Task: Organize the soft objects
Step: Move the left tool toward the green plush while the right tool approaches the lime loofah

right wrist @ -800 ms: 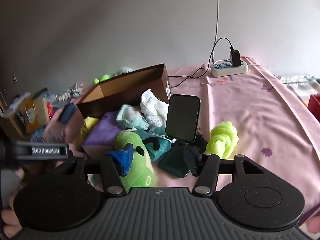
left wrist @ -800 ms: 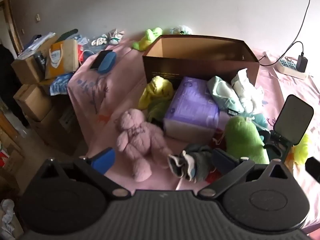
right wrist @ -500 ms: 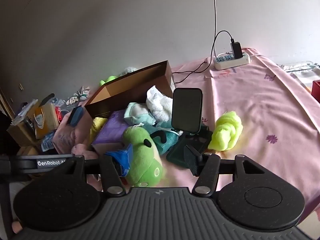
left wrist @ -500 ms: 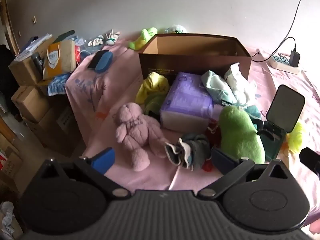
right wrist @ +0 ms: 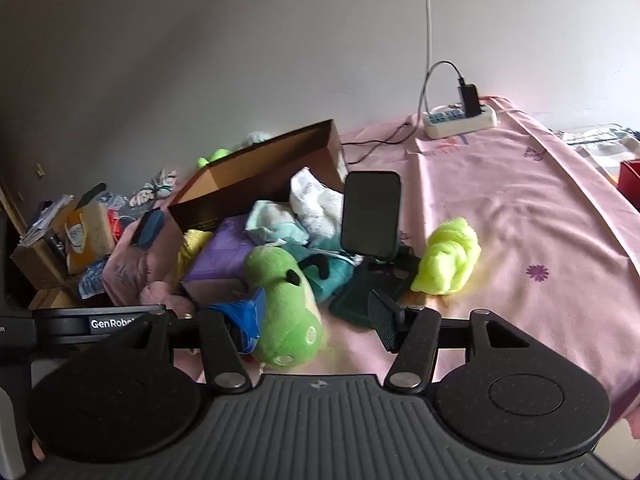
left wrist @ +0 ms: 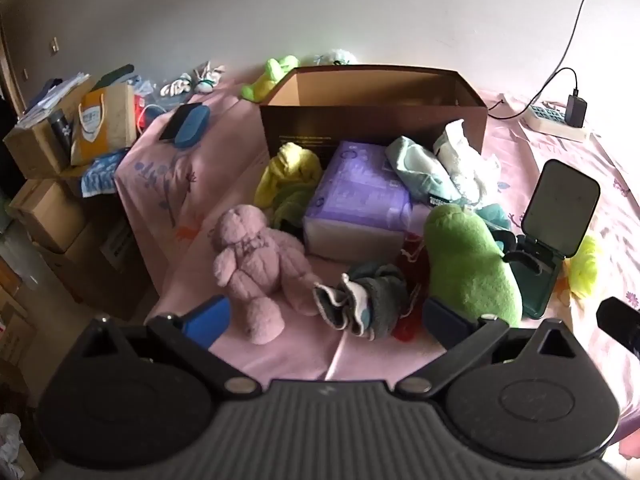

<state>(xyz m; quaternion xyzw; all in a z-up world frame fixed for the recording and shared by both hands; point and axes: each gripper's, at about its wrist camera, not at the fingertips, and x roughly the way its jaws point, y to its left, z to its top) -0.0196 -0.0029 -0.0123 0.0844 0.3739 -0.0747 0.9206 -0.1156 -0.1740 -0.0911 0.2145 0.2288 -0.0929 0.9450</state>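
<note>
A pile of soft things lies on the pink bed sheet (left wrist: 192, 184) in front of an open brown cardboard box (left wrist: 372, 120). In it are a pink teddy bear (left wrist: 256, 264), rolled grey socks (left wrist: 364, 300), a green plush (left wrist: 468, 268), a yellow cloth (left wrist: 288, 168), a teal cloth (left wrist: 416, 168) and a white towel (left wrist: 464, 156). A neon yellow fluffy toy (right wrist: 446, 258) lies apart to the right. My left gripper (left wrist: 326, 318) hangs open above the teddy's leg and the socks. My right gripper (right wrist: 316, 320) is open too, and the green plush (right wrist: 284, 304) lies just ahead between its fingers, not gripped.
A purple packet (left wrist: 356, 200) sits in the pile, and a phone on a dark green stand (right wrist: 370, 216) stands beside the green plush. A power strip (right wrist: 460, 120) with its cable lies far right. Cardboard boxes and a paper bag (left wrist: 104, 124) stand off the bed's left edge.
Both views have drifted a little and levelled out. The pile sits slightly lower and further off in the left wrist view. Both grippers stay wide, and nothing was picked up or moved.
</note>
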